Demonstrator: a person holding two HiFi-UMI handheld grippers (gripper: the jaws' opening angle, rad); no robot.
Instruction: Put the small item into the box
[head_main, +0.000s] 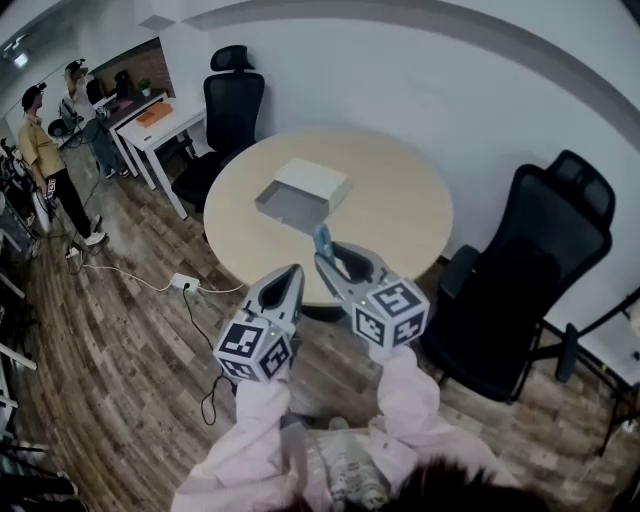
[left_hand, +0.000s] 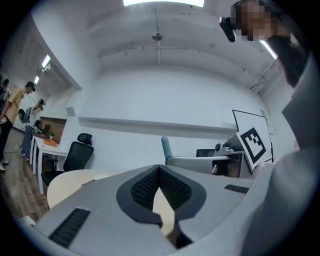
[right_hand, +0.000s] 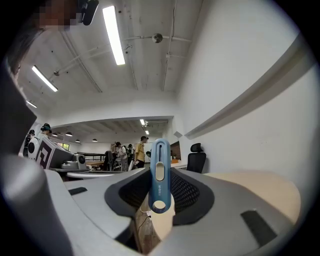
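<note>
The small item (right_hand: 160, 172) is a slim blue plastic piece with rounded ends. It has a long narrow slot on its face, a pale slider button in the slot, and a round hole at its lower end. It looks like a little cutter, but no blade can be seen.

It stands upright between the grey jaws of the right gripper (right_hand: 159, 186), which press on its two flat sides. The upper half of the item rises above the jaws.

In the head view the item (head_main: 322, 240) is over the near part of the round light-wood table (head_main: 400, 205). It is on the near side of the flat white rectangular box (head_main: 316, 181) and apart from it. The box lies in the middle of the table, and its near part is open and shows a grey inside.

The left gripper (left_hand: 159, 172) has its jaws pressed together at the tips, and nothing is between them. In the head view it (head_main: 290, 278) is just beside the right gripper (head_main: 326, 262), at the near edge of the table.
</note>
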